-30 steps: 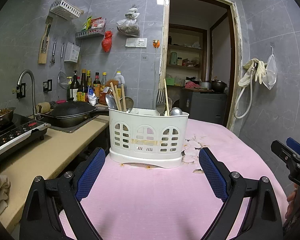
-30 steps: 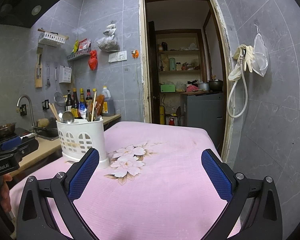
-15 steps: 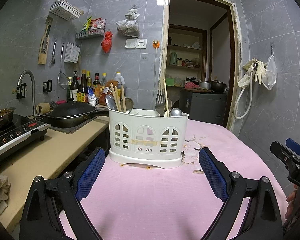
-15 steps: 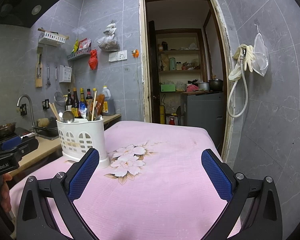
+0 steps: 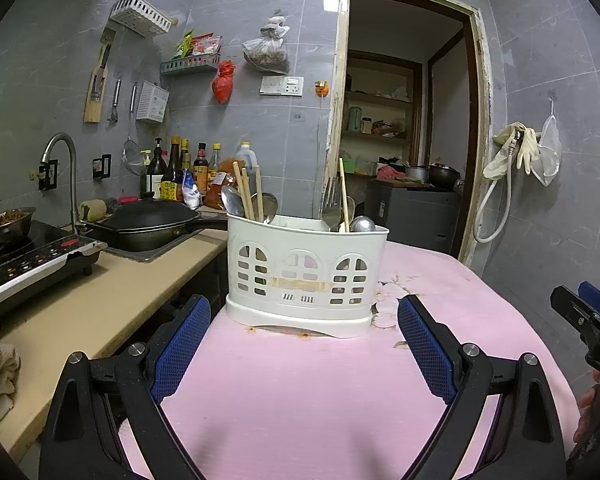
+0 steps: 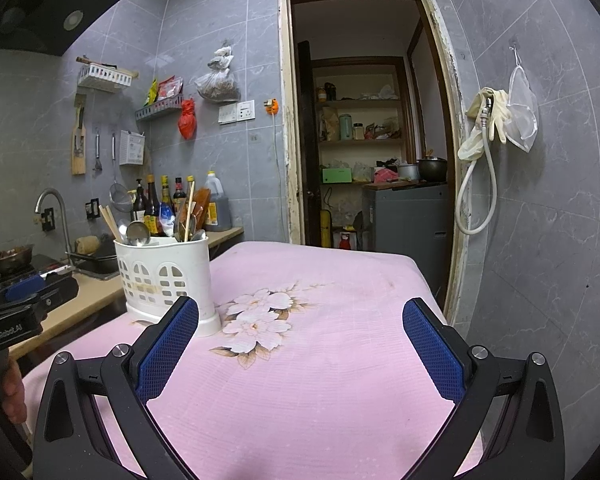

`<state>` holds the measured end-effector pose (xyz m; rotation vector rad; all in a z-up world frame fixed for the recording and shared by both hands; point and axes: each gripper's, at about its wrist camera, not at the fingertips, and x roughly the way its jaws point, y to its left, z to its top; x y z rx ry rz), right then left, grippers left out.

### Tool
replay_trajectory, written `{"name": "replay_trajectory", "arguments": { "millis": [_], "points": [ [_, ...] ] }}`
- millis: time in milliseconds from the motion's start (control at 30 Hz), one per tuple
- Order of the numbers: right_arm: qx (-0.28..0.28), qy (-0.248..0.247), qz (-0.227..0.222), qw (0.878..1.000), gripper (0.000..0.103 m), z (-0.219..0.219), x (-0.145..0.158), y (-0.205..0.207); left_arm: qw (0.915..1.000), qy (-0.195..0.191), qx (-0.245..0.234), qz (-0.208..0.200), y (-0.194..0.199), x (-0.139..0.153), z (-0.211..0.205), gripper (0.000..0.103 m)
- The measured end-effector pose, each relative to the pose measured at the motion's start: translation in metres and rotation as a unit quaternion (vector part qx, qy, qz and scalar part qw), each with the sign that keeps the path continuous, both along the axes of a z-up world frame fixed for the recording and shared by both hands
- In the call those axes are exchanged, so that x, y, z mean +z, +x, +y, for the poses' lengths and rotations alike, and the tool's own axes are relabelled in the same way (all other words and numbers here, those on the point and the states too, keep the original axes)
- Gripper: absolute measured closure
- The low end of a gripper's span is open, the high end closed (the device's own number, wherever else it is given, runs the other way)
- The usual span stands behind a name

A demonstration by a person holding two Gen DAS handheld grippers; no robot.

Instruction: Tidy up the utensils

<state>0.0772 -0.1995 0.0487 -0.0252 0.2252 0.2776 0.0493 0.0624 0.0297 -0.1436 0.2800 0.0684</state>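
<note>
A white plastic utensil holder (image 5: 306, 276) stands on the pink tablecloth (image 5: 300, 392). It holds spoons (image 5: 232, 201), wooden chopsticks (image 5: 246, 192) and a fork (image 5: 331, 196). My left gripper (image 5: 304, 344) is open and empty, just in front of the holder. The holder also shows in the right wrist view (image 6: 166, 280), to the left. My right gripper (image 6: 300, 344) is open and empty above the flowered cloth (image 6: 300, 360), to the right of the holder.
A beige counter (image 5: 80, 316) runs along the left with an induction cooker (image 5: 32, 260), a black pan (image 5: 152, 222), a tap and sauce bottles (image 5: 180, 172). An open doorway (image 6: 364, 144) lies behind the table. A hose and gloves (image 6: 488, 128) hang on the right wall.
</note>
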Motion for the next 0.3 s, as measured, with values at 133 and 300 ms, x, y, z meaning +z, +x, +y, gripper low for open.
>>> {"name": "replay_trajectory", "arguments": {
  "millis": [133, 300],
  "points": [
    [0.003, -0.002, 0.001, 1.0, 0.0, 0.0024, -0.0022, -0.0012, 1.0, 0.001, 0.0, 0.001, -0.0001, -0.0002, 0.0003, 0.011],
    [0.004, -0.001, 0.003, 1.0, 0.0, 0.0026, -0.0028, -0.001, 1.0, 0.001, 0.001, 0.005, 0.0004, -0.002, 0.0011, 0.011]
  ]
}}
